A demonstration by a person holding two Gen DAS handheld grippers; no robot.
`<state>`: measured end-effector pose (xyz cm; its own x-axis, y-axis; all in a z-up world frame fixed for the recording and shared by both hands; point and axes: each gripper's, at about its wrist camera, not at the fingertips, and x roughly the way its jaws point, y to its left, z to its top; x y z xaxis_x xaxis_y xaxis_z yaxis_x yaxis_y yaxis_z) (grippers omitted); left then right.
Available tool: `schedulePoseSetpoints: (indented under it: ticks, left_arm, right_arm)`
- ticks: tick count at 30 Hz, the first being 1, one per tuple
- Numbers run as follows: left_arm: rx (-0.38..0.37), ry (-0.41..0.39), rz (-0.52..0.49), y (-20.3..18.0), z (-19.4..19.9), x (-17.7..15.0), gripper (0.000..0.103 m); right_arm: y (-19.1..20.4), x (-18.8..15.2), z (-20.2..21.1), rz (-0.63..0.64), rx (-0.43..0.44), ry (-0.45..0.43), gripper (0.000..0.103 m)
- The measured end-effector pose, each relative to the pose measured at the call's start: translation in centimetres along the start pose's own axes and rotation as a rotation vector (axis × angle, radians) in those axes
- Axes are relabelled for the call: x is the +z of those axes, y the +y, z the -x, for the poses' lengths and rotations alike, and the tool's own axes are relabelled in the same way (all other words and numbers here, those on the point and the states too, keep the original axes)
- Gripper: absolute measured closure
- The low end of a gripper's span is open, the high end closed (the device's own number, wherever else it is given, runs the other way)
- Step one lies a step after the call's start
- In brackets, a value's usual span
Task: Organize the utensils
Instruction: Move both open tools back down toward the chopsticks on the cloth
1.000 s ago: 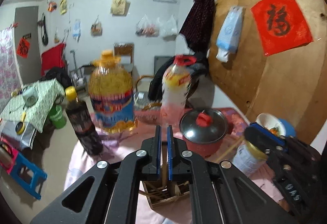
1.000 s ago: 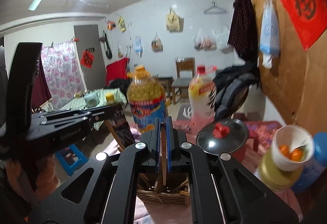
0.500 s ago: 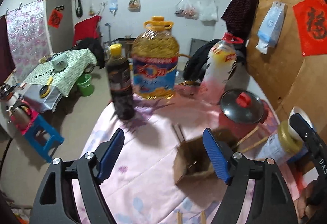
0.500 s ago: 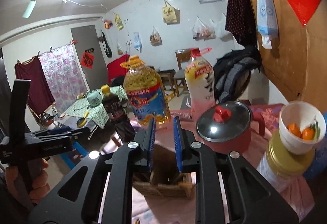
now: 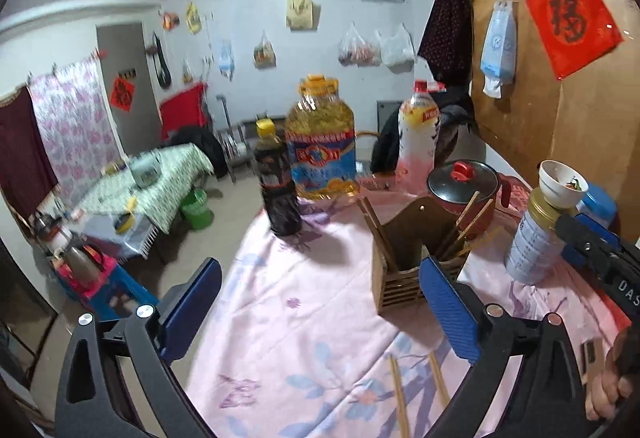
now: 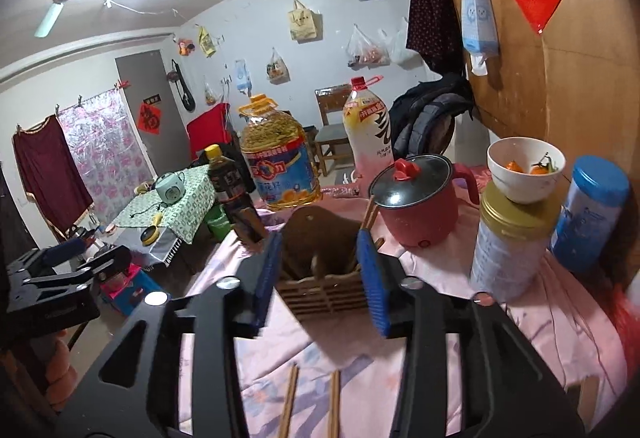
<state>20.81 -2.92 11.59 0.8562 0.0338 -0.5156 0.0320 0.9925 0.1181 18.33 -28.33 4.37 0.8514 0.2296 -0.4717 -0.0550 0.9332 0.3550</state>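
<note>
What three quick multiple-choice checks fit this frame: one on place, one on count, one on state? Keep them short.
1. Where does the white bowl with small oranges sit?
A. on the gold-lidded white tin
B. inside the red pot
C. on the pink floral tablecloth

2. How many loose wooden chopsticks lie on the cloth in front of the wooden slatted chopstick holder?
A. none
B. two
C. five

3. What state is the red pot with the dark glass lid in?
A. lid off
B. tipped on its side
C. upright, lid on

Answers: 1 A, the bowl rests on the tin's gold lid. 2 B, the right wrist view shows one pair lying near the bottom edge. 3 C, the lid with its red knob covers the standing pot.
</note>
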Motion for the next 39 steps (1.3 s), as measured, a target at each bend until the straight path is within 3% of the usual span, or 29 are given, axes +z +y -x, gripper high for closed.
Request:
schedulePoseSetpoints:
  ticks: [6,10,20,32,36,39]
  left_arm:
    - [0.044,-0.056,-0.015,1.8,5.8,-1.7,0.006]
    - [0.057,-0.080,-0.009,3.2,8.5,-2.8,0.006]
    - [0.029,-0.111,-0.010,5.0,13.3,-5.4,0.006]
    - [-0.076,-0.030,0.009,3.9,13.2,-8.7,0.006]
    - [-0.038,0.015,-0.009,3.5,11.3,-10.3,0.006]
    - [0.029,0.131,-0.005,3.5,7.9,-13.1,0.006]
  right_arm:
    - [2.9,-2.0,3.2,0.005,0.015,-0.008,0.036]
    - [4.6,-3.2,5.1,0.006,0.024,-0.001,0.035]
    - [7.1,-7.1,10.0,0.009,-0.015,0.019,0.027]
    - [6.5,-12.6,14.1,0.004,-0.147,0.111,0.019]
    - [5.2,-13.9,12.7,0.019,-0.153,0.149,0.019]
    - [4.1,-14.7,11.6,0.038,-0.157,0.184,0.019]
